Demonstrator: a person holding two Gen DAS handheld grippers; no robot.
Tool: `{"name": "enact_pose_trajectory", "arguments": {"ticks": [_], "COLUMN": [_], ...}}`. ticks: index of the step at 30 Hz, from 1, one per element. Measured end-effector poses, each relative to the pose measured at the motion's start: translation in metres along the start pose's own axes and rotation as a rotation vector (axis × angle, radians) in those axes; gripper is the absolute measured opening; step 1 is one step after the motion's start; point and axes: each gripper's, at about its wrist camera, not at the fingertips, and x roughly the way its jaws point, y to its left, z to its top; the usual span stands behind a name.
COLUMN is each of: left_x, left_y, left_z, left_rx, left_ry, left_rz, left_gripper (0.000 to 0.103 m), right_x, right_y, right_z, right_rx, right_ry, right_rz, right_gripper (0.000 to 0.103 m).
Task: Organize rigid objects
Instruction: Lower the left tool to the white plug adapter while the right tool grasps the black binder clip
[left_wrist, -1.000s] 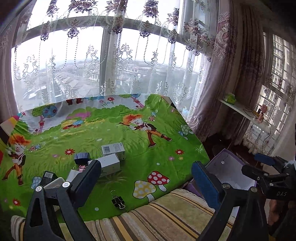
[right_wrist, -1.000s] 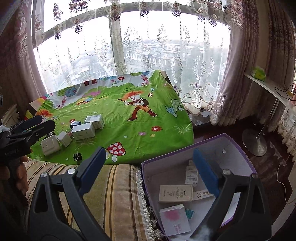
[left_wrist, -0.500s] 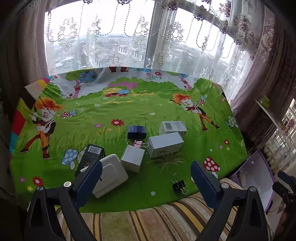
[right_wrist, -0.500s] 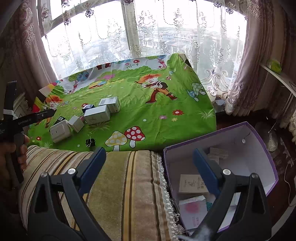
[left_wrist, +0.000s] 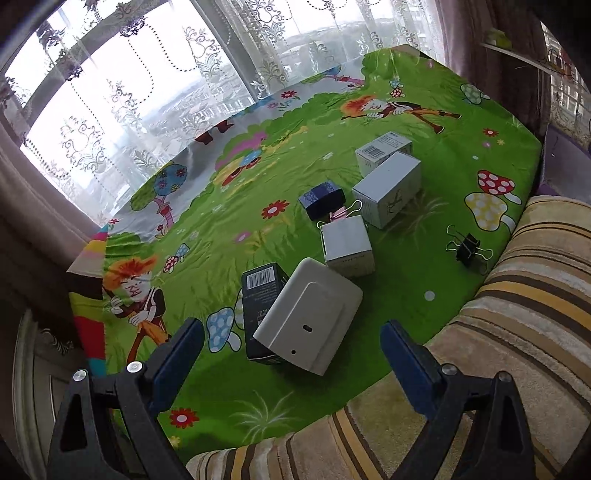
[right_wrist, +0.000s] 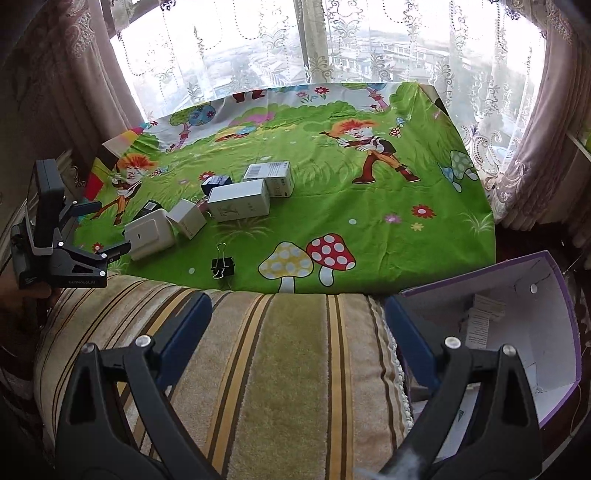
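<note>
L gripper (left_wrist: 291, 341) hung low over the near-left part of the worktop, jaws spread wide w/ nothing between them. Straight ahead of it, just beyond the jaw tips, lay the white flat device (left_wrist: 308, 317), its long axis running diagonally from near-left to far-right, leaning on the black barcode box (left_wrist: 258, 291) at its left side. Judging by this, L gripper was far nearer to it than R; the jaw gap looked roughly square to the device's short side, so prob. only a short forward reach needed.

Further along to the right: small white cube box (left_wrist: 347, 245), touching a pink binder clip (left_wrist: 341, 212) behind it, then a dark blue box (left_wrist: 321, 199), a long white box (left_wrist: 388, 188) and a barcode white box (left_wrist: 382, 149) just beside each other. Black binder clip (left_wrist: 467, 247) sat apart, near the worktop's front edge.

R gripper (right_wrist: 297, 345) hovered above the striped cushion (right_wrist: 280, 369), jaws also wide apart, empty, well away from the pile. At far right the purple-edged open box (right_wrist: 546, 332) stood on the floor w/ some cartons inside, count unclear.

Count on worktop: 5 boxes, 1 white device, 2 clips.
</note>
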Motion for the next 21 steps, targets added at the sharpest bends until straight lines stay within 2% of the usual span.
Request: {"name": "enact_pose_trajectory", "arguments": {"ticks": [3,6,11,14,19,21], "left_x": [0.01,0.022,0.04,0.049,0.067,0.07], "left_y": [-0.01,-0.022,-0.023,-0.026,-0.033,-0.036], "left_z": [0.001,0.004,0.011,0.014,0.021,0.021], "left_rx": [0.086,0.164,0.201,0.235,0.288,0.292], "left_ry": [0.02,0.047,0.097,0.129,0.168,0.172], "left_rz": [0.059,0.081,0.116,0.108,0.156,0.159], "left_gripper": [0.097,0.097,0.097,0.097,0.097,0.093], "right_x": [0.015,0.028,0.047,0.059,0.08,0.089], "right_y": [0.012,0.023,0.042,0.05,0.056,0.06], "right_z": [0.009,0.014,0.017,0.018,0.021,0.023], "right_rx": [-0.04,-0.075,-0.134,-0.157,-0.163,-0.164], "right_ry": [0.031,0.06,0.104,0.136,0.195,0.215], "right_rz": [0.004,0.007,0.019,0.025,0.043,0.043], "right_gripper": [0.096,0.096,0.096,0.096,0.093,0.092]}}
